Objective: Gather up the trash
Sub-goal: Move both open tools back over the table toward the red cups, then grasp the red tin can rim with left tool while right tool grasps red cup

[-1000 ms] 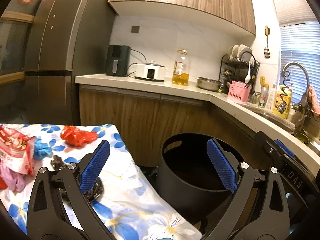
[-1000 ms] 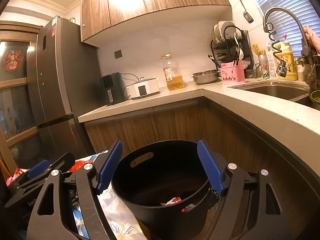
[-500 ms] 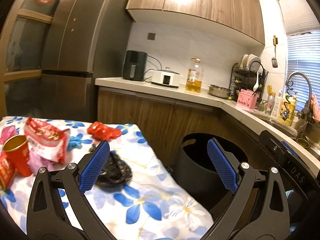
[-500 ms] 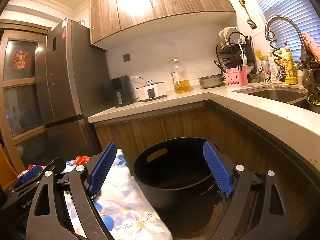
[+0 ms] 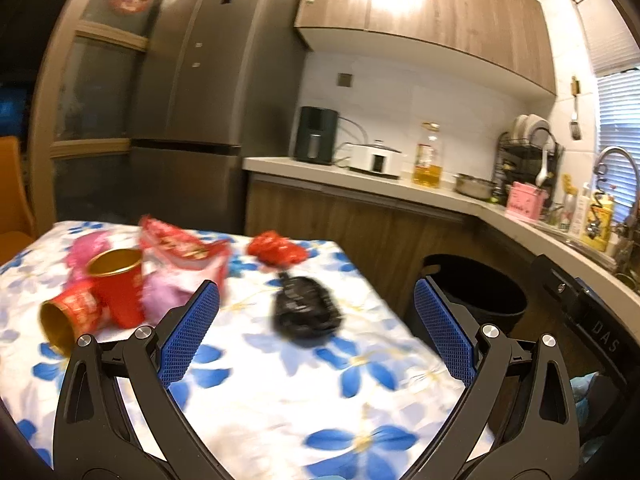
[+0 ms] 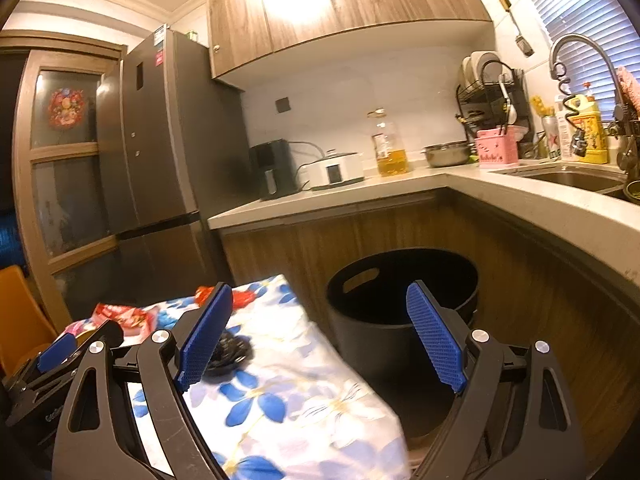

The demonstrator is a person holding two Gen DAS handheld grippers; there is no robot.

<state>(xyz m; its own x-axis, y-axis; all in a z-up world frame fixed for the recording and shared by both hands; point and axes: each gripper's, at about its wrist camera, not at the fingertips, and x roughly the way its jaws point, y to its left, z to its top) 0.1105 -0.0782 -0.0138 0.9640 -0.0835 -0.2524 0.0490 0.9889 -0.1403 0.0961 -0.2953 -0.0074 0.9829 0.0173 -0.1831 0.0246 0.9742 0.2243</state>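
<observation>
Trash lies on a table with a blue-flowered cloth point(image 5: 280, 408): a crumpled black bag point(image 5: 306, 311), a red crumpled wrapper point(image 5: 276, 250), a red-and-white snack packet point(image 5: 184, 250), an upright red cup point(image 5: 118, 288) and a tipped red cup point(image 5: 68, 314). A black bin point(image 6: 400, 304) stands on the floor right of the table. My left gripper point(image 5: 316, 332) hangs open above the cloth, the black bag just beyond its fingers. My right gripper point(image 6: 320, 336) is open and empty, between the table's edge and the bin. The black bag point(image 6: 230, 354) shows behind its left finger.
A wood-fronted counter point(image 6: 360, 188) with an air fryer, a cooker, an oil bottle and a sink point(image 6: 568, 176) wraps around behind the bin. A tall fridge point(image 5: 216, 92) stands beyond the table. An orange chair point(image 6: 16, 316) sits at the far left.
Both grippers swung left from over the bin toward the table. The cups and black bag came into the left wrist view, and the bin slid to the right. The right jaws widened slightly.
</observation>
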